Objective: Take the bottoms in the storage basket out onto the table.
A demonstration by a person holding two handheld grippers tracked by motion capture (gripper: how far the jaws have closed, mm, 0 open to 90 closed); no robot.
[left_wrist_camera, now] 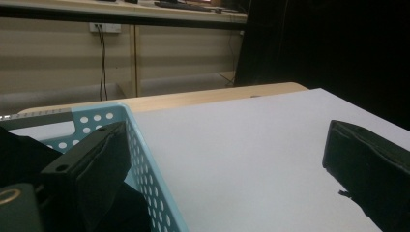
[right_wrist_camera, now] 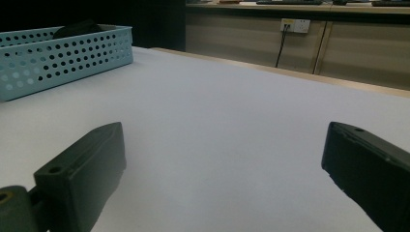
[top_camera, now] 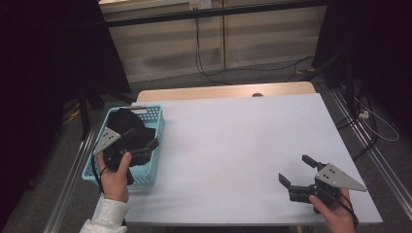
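Table (top_camera: 233, 145), white-topped with a wood strip along its far edge, carries everything. Basket (top_camera: 151, 127), light blue and perforated, sits at the table's left edge, toward your near side; black cloth (top_camera: 127, 121) lies bunched inside it, heaped against the far wall. Your left gripper (top_camera: 144, 138) hovers over the basket's right wall, jaws spread wide: in the left gripper view one jaw hangs inside the basket above the cloth, the other outside over bare tabletop, the blue wall (left_wrist_camera: 145, 164) running between them. Whether the inner jaw touches the cloth cannot be told. Your right gripper (top_camera: 297, 170) sits near the table's near right corner, well apart from the basket, jaws wide and empty over the white surface.
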